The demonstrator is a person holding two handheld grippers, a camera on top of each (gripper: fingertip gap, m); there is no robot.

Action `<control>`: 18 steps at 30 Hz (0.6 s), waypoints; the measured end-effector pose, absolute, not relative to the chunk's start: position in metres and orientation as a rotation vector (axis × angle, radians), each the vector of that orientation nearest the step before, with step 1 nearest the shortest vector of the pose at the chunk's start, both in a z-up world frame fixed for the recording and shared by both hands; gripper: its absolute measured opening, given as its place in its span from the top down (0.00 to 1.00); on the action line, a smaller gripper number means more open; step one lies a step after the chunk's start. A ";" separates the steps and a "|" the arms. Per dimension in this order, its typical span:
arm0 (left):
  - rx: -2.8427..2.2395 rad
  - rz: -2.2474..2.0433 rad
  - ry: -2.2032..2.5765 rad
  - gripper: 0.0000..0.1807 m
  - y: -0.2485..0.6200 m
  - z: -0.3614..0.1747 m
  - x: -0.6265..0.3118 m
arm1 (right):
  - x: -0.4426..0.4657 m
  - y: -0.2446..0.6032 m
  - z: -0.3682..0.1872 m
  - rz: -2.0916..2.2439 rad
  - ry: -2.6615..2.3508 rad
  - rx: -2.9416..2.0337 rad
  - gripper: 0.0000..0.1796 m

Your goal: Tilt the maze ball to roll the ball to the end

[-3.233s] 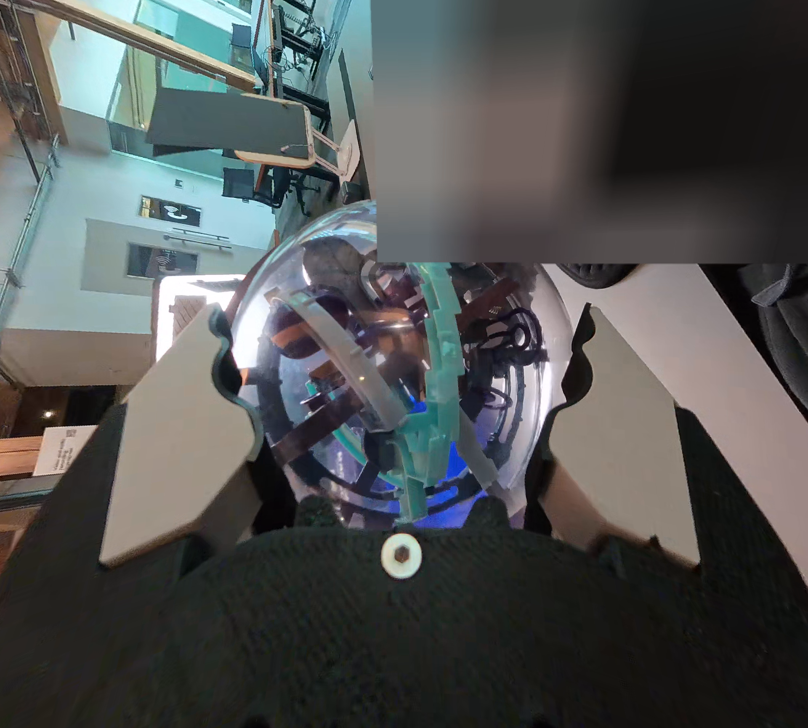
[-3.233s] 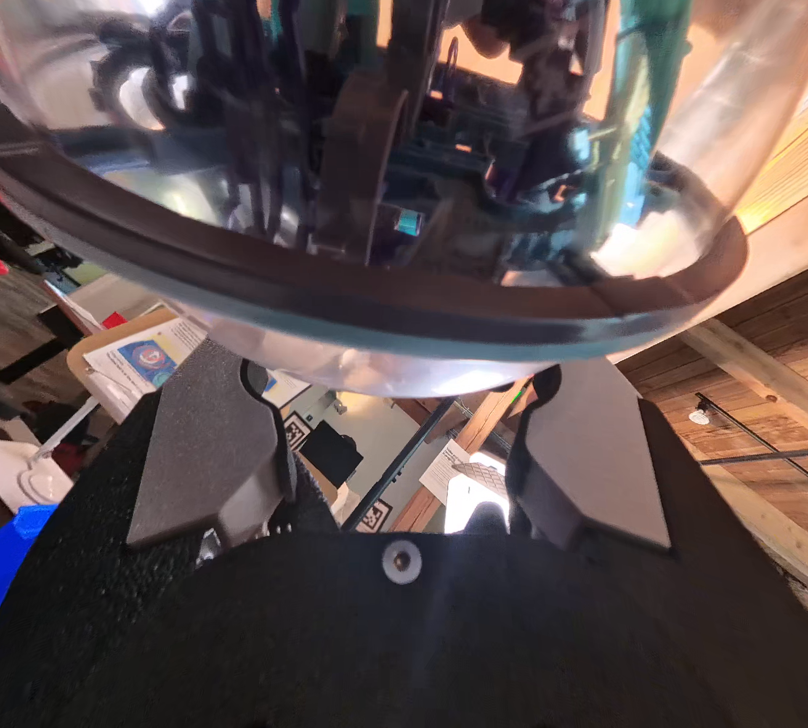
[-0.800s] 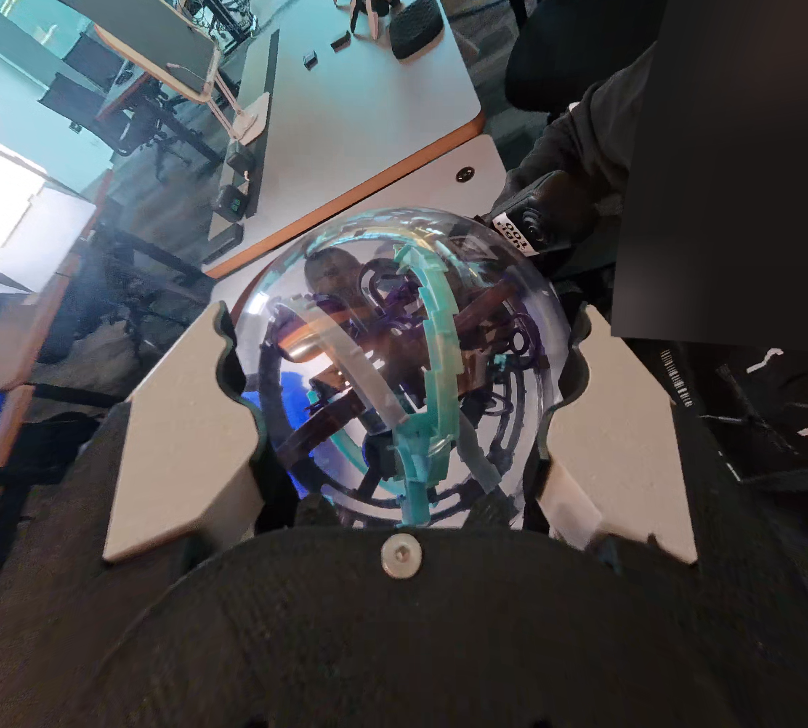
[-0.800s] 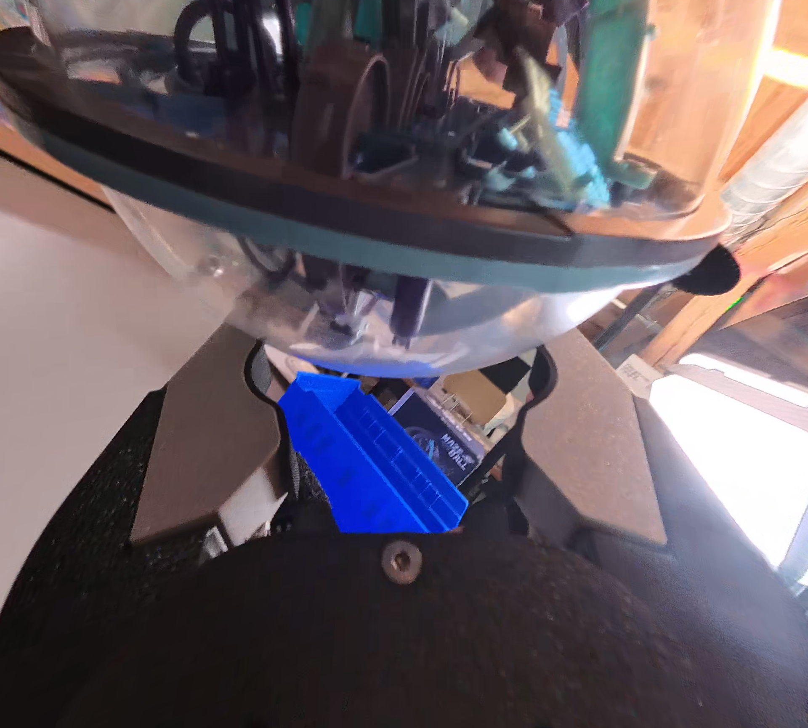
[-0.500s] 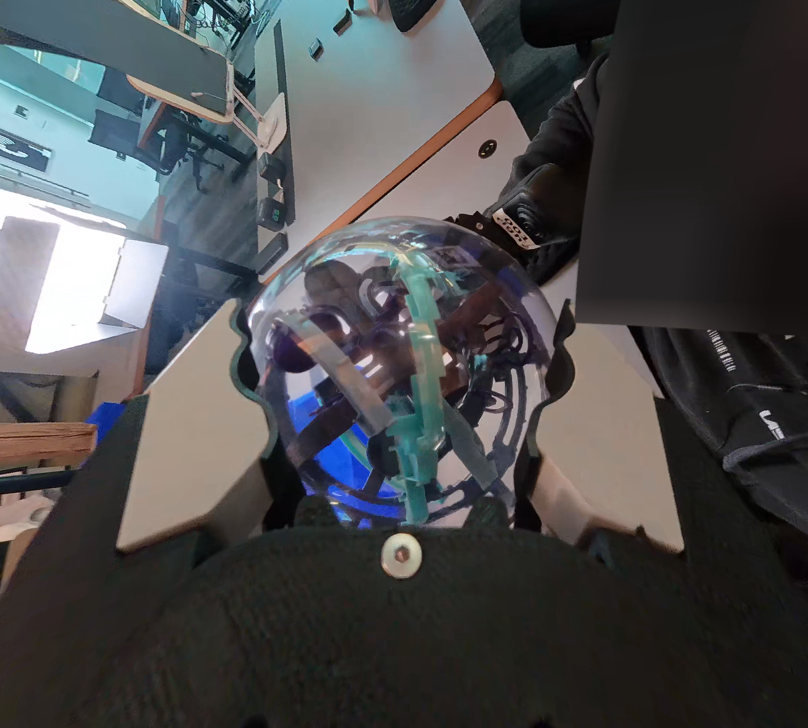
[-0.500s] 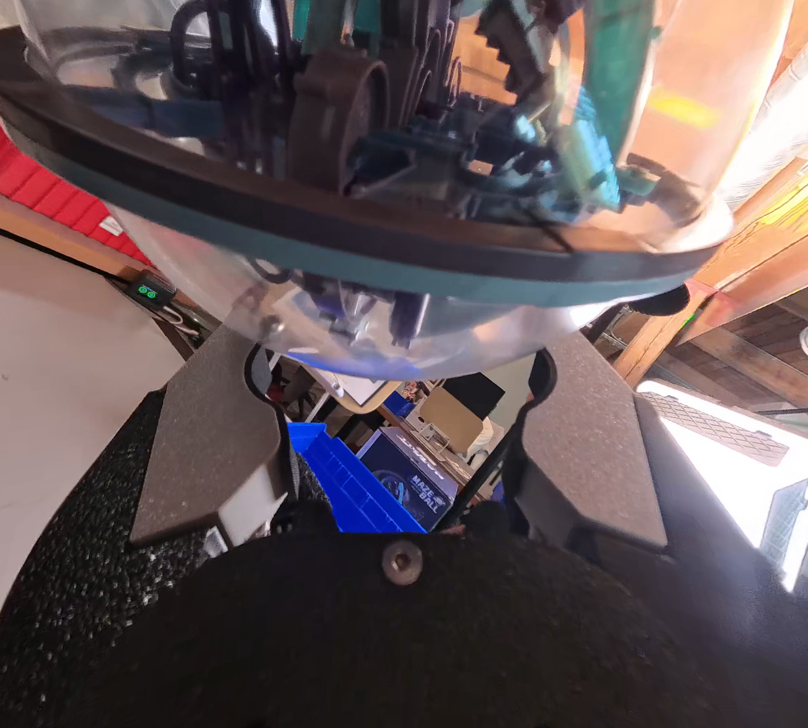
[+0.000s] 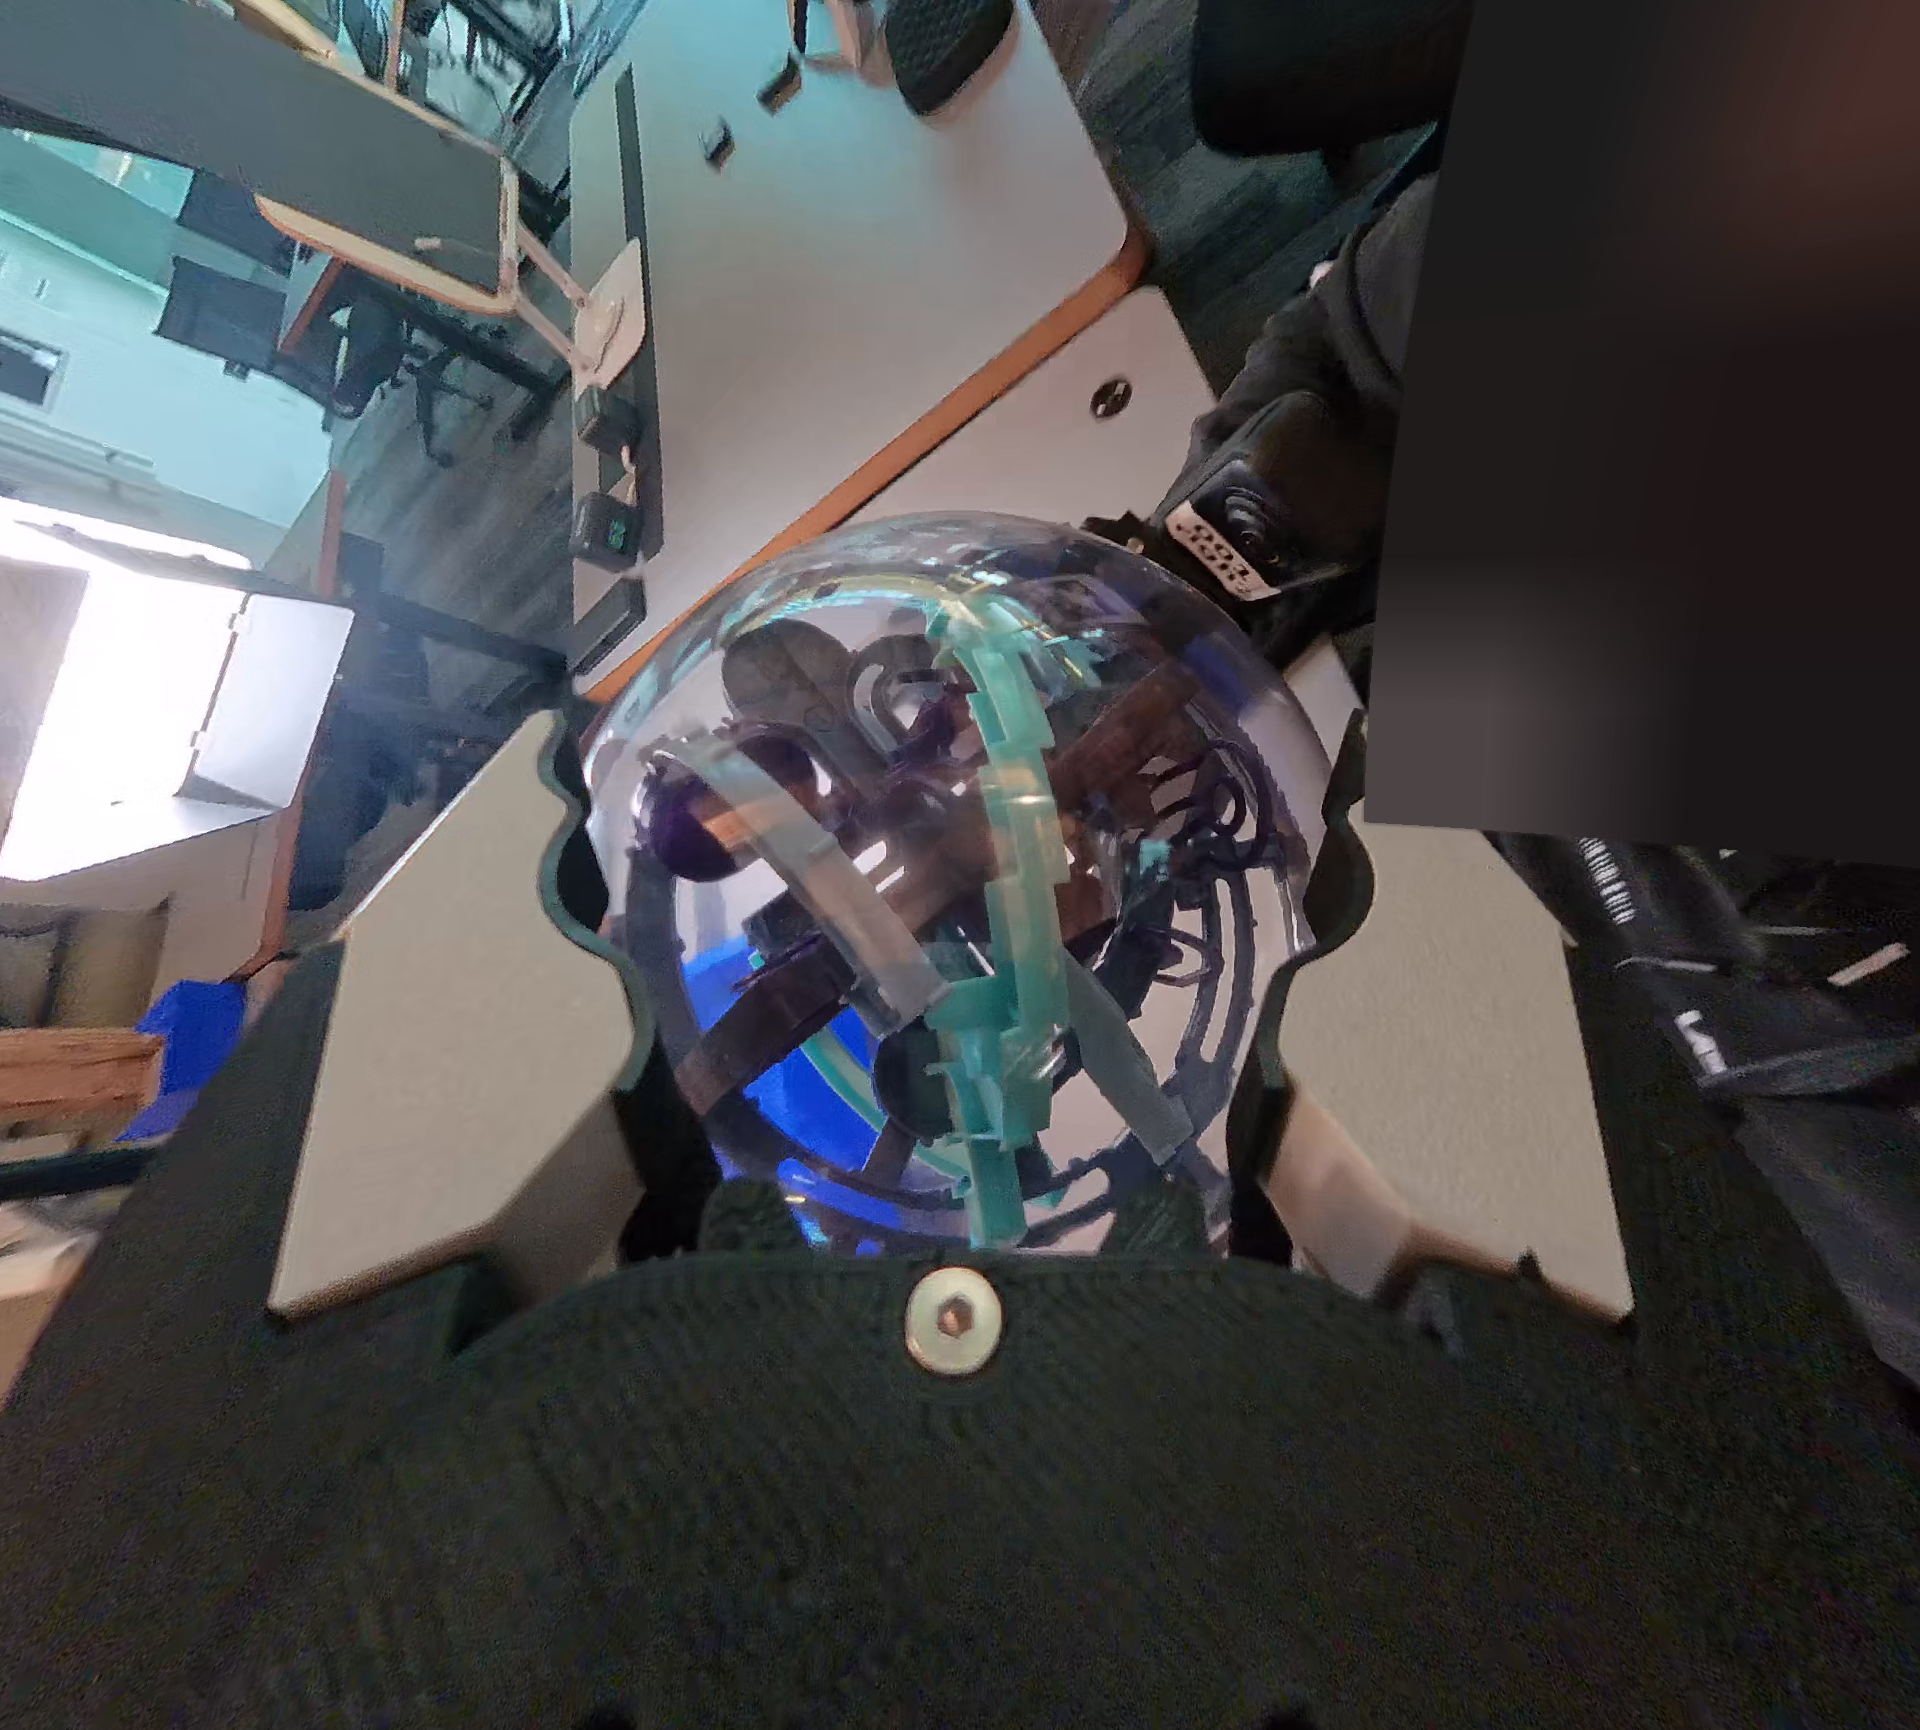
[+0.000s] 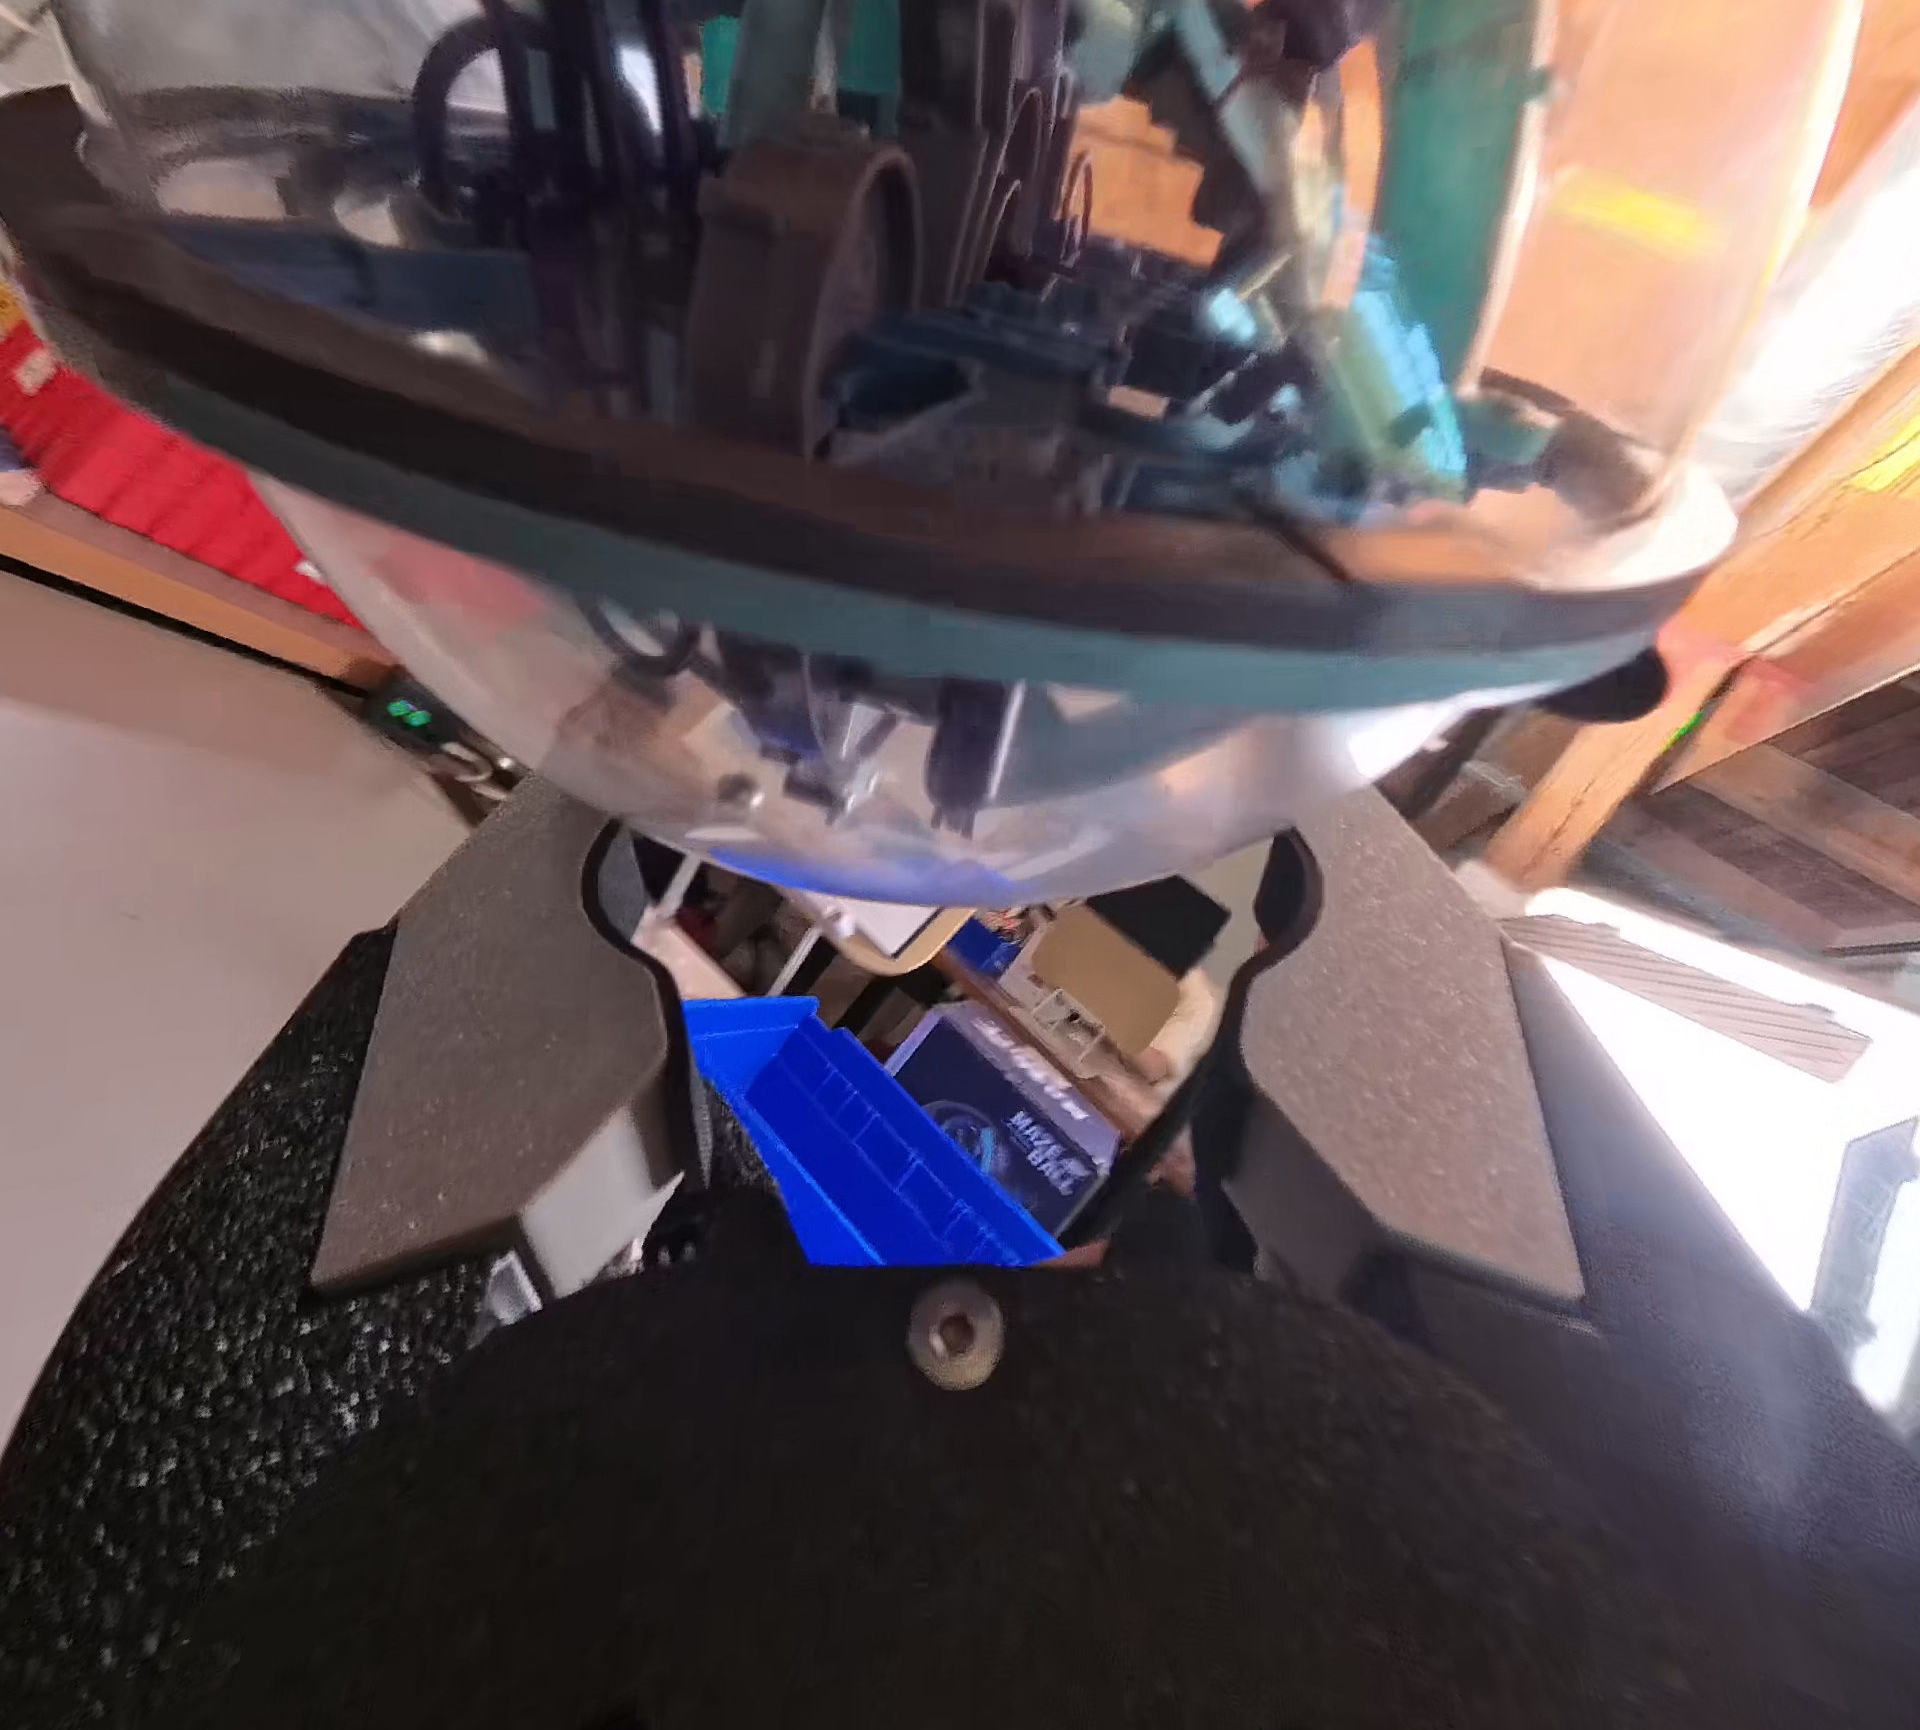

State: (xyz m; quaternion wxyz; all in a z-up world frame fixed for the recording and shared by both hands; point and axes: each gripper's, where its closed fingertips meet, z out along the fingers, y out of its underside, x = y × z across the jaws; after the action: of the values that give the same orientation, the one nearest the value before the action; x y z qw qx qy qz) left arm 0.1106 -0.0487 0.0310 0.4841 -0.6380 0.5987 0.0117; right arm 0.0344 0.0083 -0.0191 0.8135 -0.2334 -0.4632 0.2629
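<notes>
Jaws of the left gripper (image 7: 951,859) are closed on both sides of the maze ball (image 7: 961,870), held in the air above the tabletop (image 7: 997,475) corner. Right gripper (image 8: 951,859) points upward, jaws spread against the ball's lower dome; whether they grip it is unclear.

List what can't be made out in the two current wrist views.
- Small rolling ball: not findable in either view; tracks inside the maze ball crowd it out.
- Right view: maze ball motion-blurred, top cut off by the edge.
- Left view: upper right hidden by a masking patch.
- Right jaws' contact: unclear.
</notes>
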 end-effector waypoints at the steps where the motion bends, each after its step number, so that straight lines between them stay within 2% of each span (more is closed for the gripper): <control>1: -1.563 -0.044 1.421 0.23 -0.044 0.040 0.104 | 0.026 0.014 -0.020 0.592 -1.040 -0.536 0.34; 3: -1.681 -0.222 1.251 0.23 -0.012 0.034 0.071 | 0.005 0.029 -0.050 0.658 -1.186 -0.688 0.34; 6: -1.698 -0.346 1.216 0.23 -0.007 -0.011 0.056 | 0.000 0.030 -0.096 0.653 -1.237 -0.735 0.34; 18: -1.828 -0.682 0.952 0.23 0.026 -0.065 0.020 | -0.013 0.036 -0.168 0.779 -1.462 -1.031 0.33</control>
State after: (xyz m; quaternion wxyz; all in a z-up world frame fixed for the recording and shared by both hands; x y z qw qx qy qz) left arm 0.0199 0.0255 -0.0648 0.4663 -0.7449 0.3878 -0.2780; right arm -0.0132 0.0361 -0.1682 0.5606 -0.4375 -0.6204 0.3307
